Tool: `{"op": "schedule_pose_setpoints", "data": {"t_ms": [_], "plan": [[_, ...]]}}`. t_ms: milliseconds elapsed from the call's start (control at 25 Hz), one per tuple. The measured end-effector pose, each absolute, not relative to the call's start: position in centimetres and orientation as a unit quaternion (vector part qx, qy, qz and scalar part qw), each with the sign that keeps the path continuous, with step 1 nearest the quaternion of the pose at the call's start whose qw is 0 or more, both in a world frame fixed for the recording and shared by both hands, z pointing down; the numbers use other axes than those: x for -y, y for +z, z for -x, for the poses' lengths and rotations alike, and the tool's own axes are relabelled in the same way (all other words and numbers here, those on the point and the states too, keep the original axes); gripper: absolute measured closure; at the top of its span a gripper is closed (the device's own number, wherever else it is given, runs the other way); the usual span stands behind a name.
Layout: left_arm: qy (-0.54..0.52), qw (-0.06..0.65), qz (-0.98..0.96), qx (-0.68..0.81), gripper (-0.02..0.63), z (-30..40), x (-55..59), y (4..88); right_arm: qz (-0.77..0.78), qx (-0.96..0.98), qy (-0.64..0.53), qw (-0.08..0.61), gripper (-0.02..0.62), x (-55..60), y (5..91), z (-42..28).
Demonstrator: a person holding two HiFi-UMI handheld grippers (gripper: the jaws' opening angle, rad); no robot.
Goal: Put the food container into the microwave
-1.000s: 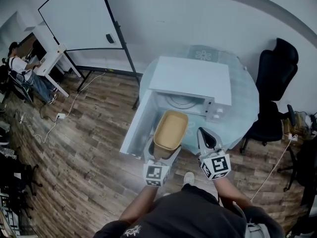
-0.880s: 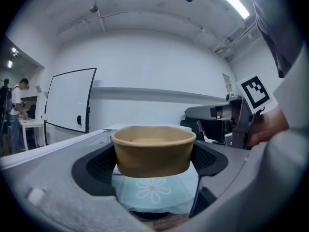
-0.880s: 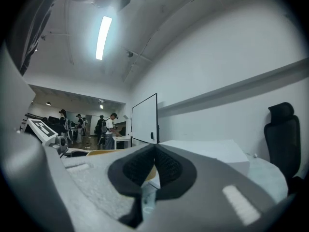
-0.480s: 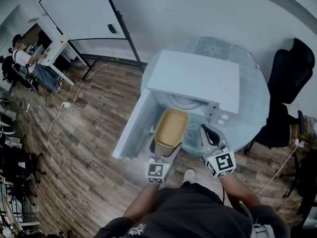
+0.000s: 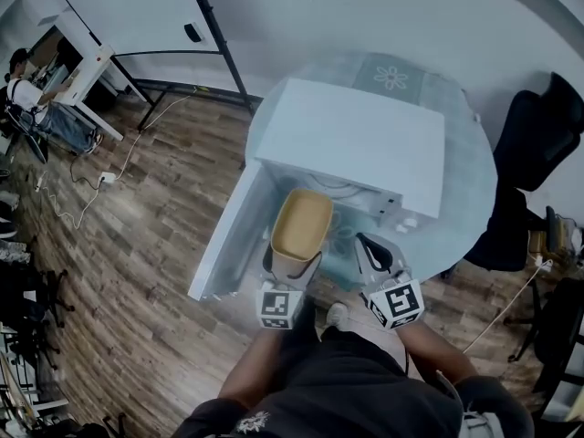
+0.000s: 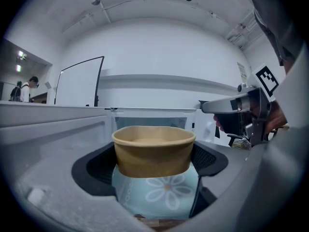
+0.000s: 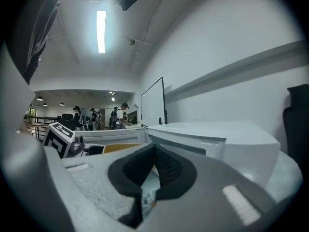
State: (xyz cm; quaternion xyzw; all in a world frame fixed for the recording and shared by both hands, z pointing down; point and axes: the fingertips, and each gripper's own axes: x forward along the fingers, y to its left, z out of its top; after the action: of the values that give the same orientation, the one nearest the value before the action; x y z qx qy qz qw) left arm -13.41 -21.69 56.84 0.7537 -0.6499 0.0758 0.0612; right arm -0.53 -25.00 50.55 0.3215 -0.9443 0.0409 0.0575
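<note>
A tan, open-topped food container [image 5: 298, 226] is held just in front of the microwave's open cavity [image 5: 345, 197]. My left gripper [image 5: 294, 250] is shut on it; in the left gripper view the container [image 6: 154, 149] sits between the two black pads [image 6: 99, 166]. The white microwave [image 5: 356, 140] stands on the round table, with its door [image 5: 224, 235] swung out to the left. My right gripper [image 5: 367, 247] hovers to the right of the container, shut on nothing. In the right gripper view its pads [image 7: 166, 166] touch, and the container's rim [image 7: 123, 148] shows behind them.
The round table [image 5: 470, 185] carries a pale blue floral cloth. A black office chair [image 5: 538, 135] stands at the right. A whiteboard on a stand [image 5: 119, 7] and a person at a desk [image 5: 36, 108] are at the far left, on wooden floor [image 5: 137, 245].
The left gripper has carried the container a little left and closer to the microwave's opening. The right gripper has kept beside it, still shut.
</note>
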Motion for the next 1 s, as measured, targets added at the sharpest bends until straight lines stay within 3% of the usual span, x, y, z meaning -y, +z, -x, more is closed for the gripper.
{"op": "schedule_pose_setpoints", "data": {"t_ms": [440,1000], "plan": [[0.082,0.054,-0.773,0.626,0.110,14.3,27.8,59.1,-0.308,0.944,0.095,0.074,0.594,26.2,55.0,4.7],[0.071,0.094,-0.767,0.630,0.110,14.2,32.9,62.7,-0.358,0.921,0.113,0.100,0.594,30.1,59.6,4.8]]}}
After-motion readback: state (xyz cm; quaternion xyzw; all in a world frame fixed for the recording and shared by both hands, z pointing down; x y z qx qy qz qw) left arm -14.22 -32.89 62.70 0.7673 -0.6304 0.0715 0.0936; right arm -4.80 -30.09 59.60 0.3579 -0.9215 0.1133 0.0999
